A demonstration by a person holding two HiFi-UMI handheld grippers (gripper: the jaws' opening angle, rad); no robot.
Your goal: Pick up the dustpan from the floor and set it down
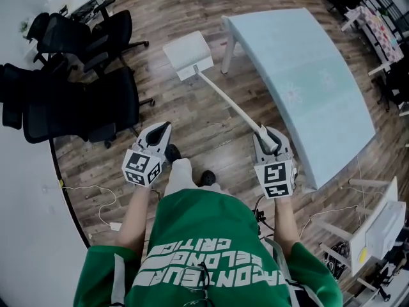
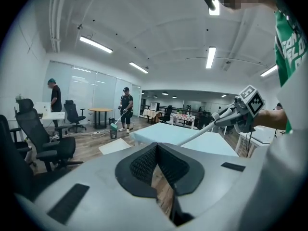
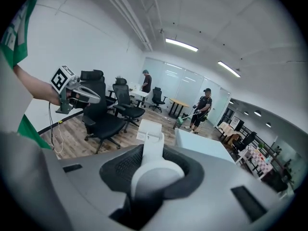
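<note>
floor (image 1: 192, 133): wood planks are running under everything in an open office. A pale blue table (image 1: 307, 88) is filling the right of the head view and black chairs (image 1: 83, 107) are crowding the left.
dustpan (image 1: 188, 55): sitting upper centre of the head view, just left of the table's near leg. I can't tell whether it's touching the floor or riding just above it.
handle (image 1: 233, 104): long and white, slanting from the pan down and right into the right gripper.
right gripper (image 1: 268, 136): clenching the rounded top end of the handle, with pads pressing on both sides. It's sitting lower right of centre.
left gripper (image 1: 163, 132): jaw tips are meeting with nothing between them. It's idling lower left of centre, well apart from the dustpan.
step: looks like the carry phase to me, with the set-down not yet done.
doing it well: the grip is at the far end of a long lever, so the pan is likely going to swing. Move slowly, steer clear of the table leg and chair bases, and lower until the pan base is lying flat before loosening the jaws.
risk: the round handle could be twisting in the pads, which would tilt the pan on landing.
</note>
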